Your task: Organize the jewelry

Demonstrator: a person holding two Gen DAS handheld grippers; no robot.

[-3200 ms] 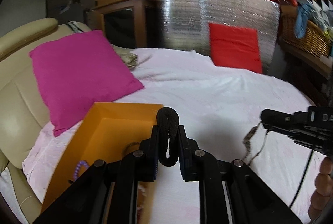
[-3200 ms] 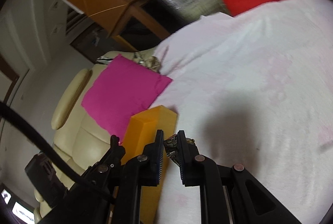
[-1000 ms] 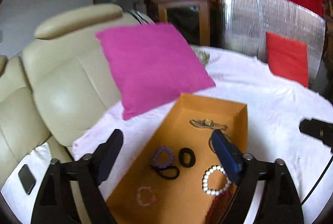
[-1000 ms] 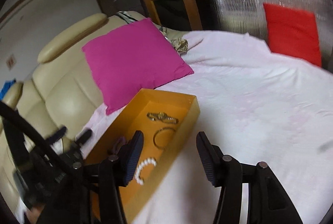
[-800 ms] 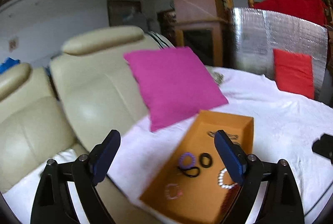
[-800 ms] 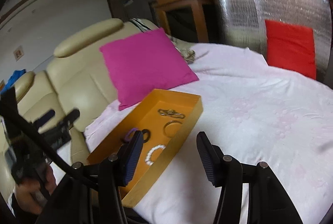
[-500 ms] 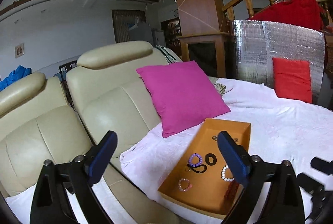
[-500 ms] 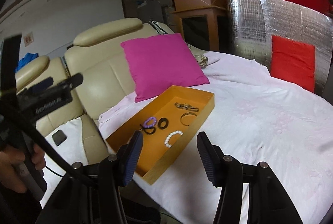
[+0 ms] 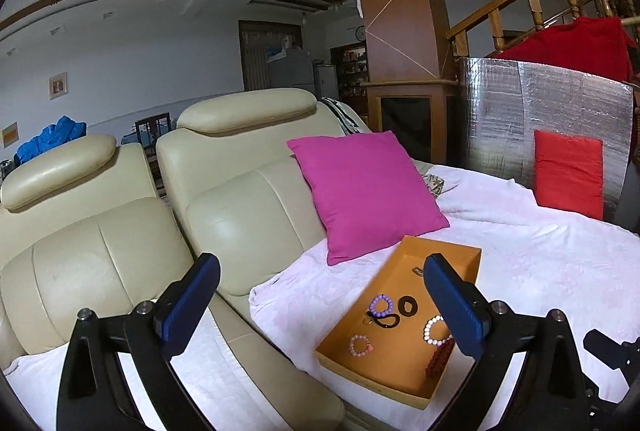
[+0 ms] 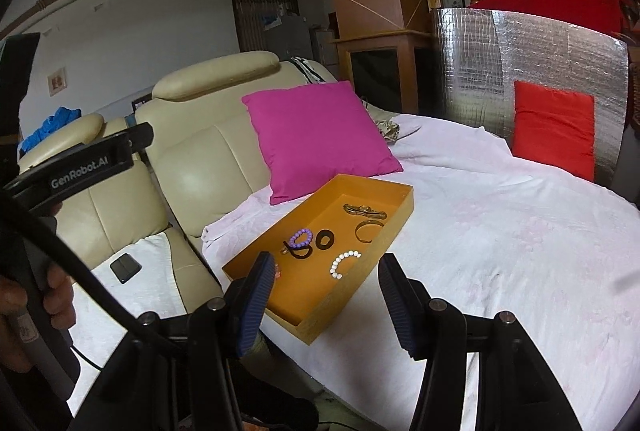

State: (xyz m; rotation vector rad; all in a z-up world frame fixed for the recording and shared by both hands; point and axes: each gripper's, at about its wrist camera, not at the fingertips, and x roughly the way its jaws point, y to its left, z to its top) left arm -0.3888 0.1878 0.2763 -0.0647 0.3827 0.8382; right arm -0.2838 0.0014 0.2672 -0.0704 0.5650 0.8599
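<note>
Both fisheye views are looking forward and slightly downward along their own claw fingers, from back off the near edge of the white-covered table [image 9: 560, 271]. The left wrist view is sitting farther left, taking in more of the cream sofa [image 9: 120, 231], with the orange tray [image 9: 374, 377] low and right of centre. The right wrist view is looking from farther right and nearer, with the tray [image 10: 320, 327] at centre. Both are sharing the tray, the pink cushion [image 9: 368, 191], the red cushion [image 9: 568, 175] and the silver panel [image 9: 500, 119].
</note>
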